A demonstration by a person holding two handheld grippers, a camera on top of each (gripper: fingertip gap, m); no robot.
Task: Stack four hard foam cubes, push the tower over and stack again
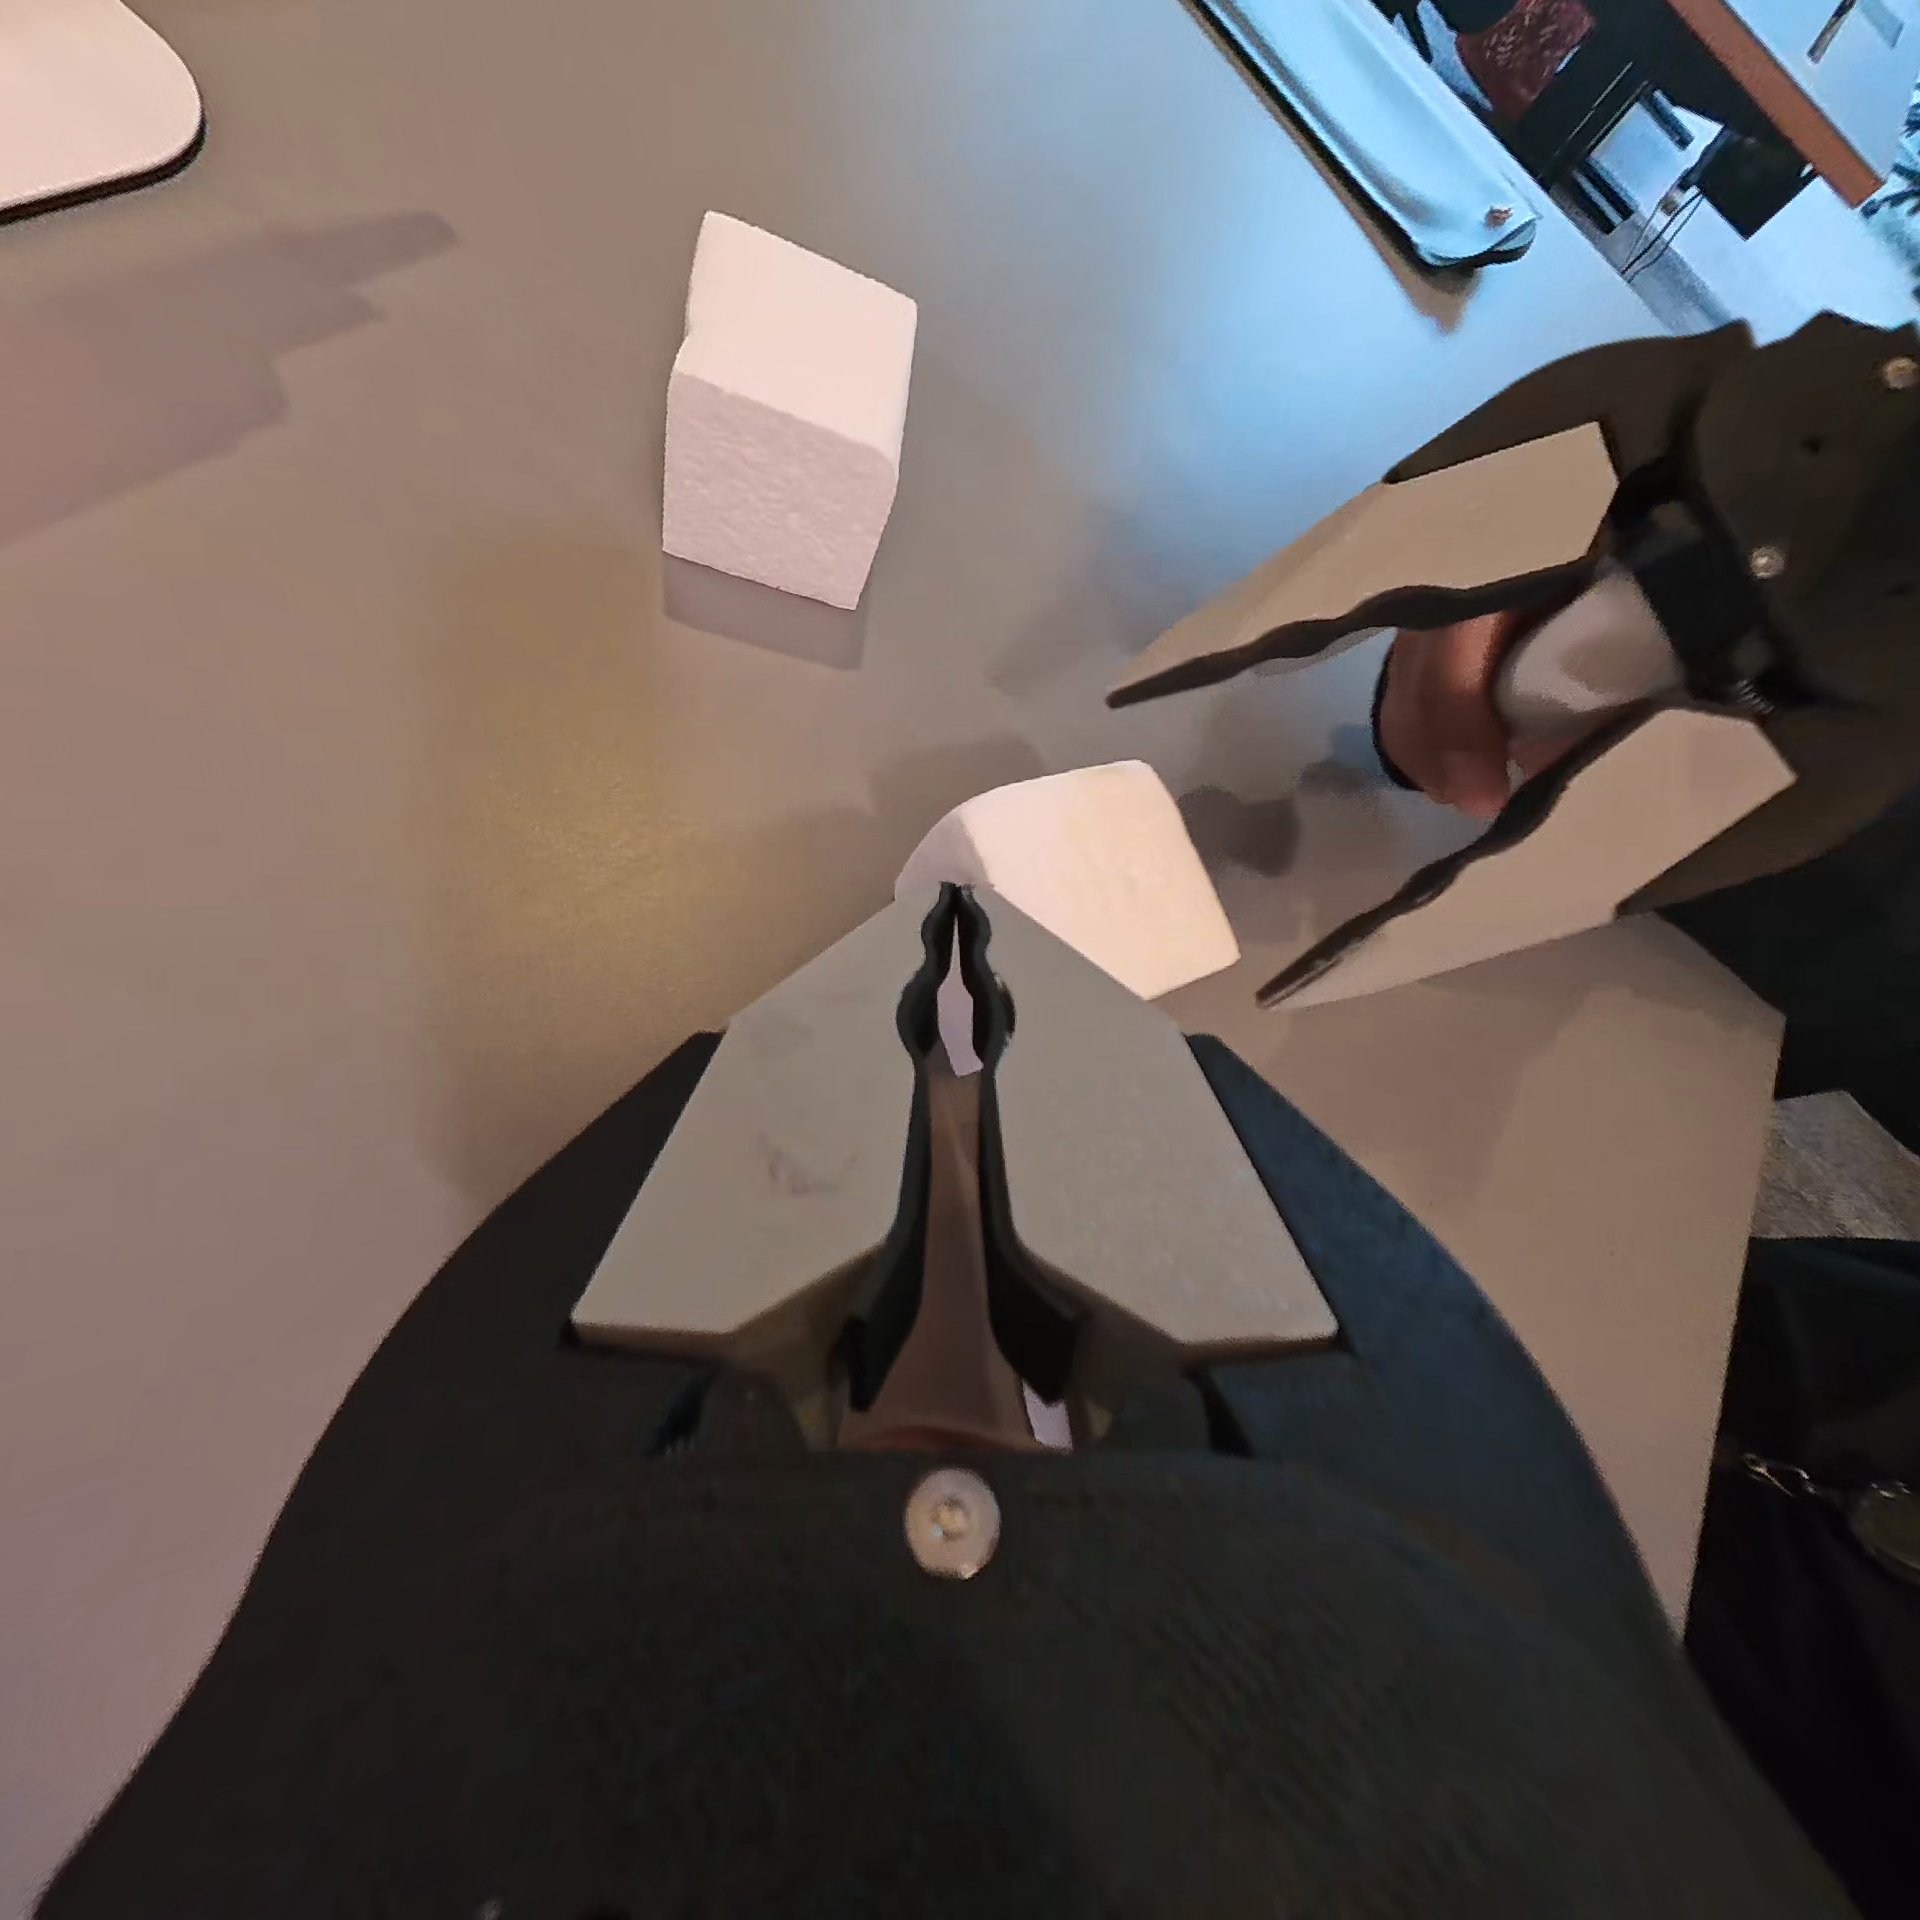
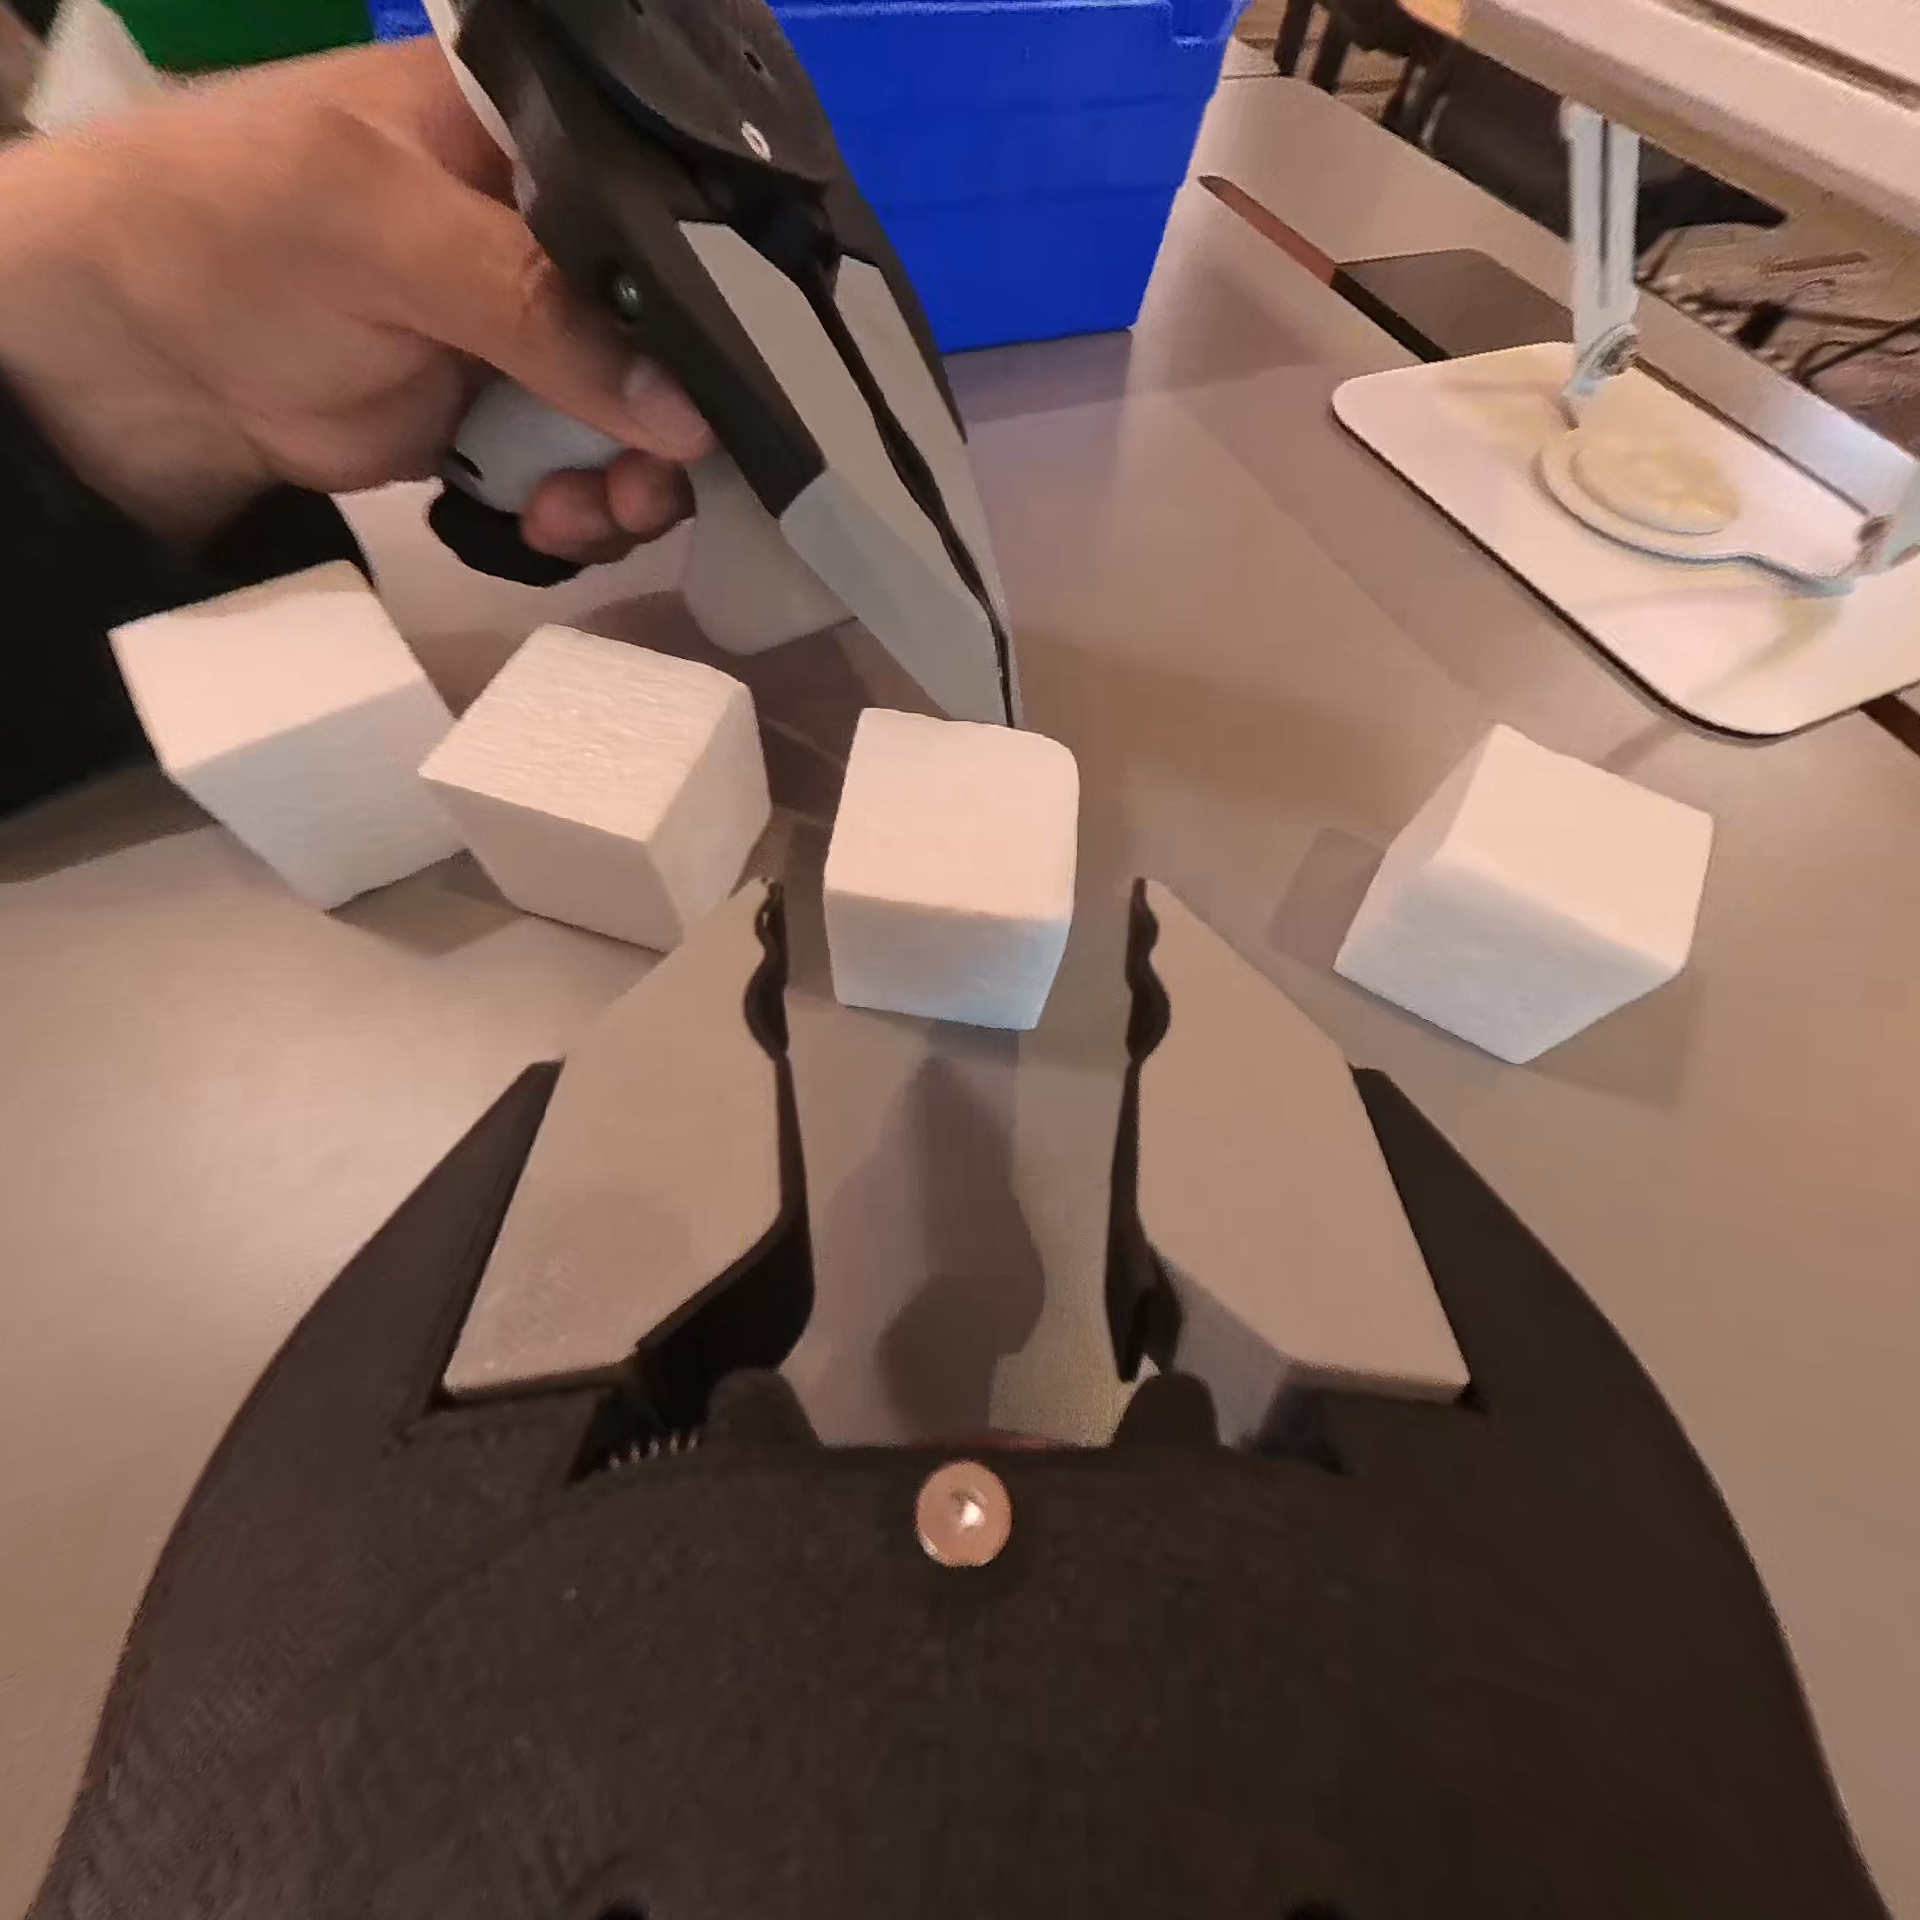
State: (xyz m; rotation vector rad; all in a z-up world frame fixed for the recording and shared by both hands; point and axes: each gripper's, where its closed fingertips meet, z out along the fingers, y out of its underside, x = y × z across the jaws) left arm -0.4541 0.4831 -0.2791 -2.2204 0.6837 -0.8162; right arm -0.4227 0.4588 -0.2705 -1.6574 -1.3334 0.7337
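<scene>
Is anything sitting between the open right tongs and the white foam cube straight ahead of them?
Nothing visible: only bare grey tabletop separates the right tongs from the white foam cube. The shut left tongs hover behind it.

A: White hard foam cubes, count? Four [image 2: 286,727], [image 2: 597,779], [image 2: 951,862], [image 2: 1522,894], a fifth [image 2: 758,592] half hidden behind.
B: Condition? Unstacked, each resting flat on the grey table [image 2: 312,1091], loosely rowed, the rightmost apart.

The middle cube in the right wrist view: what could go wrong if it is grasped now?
1. The shut left hand-held gripper hangs right behind the middle cube; the open right hand-held gripper may bump it.
2. A neighbouring cube sits near the left finger and could be pushed.
</scene>
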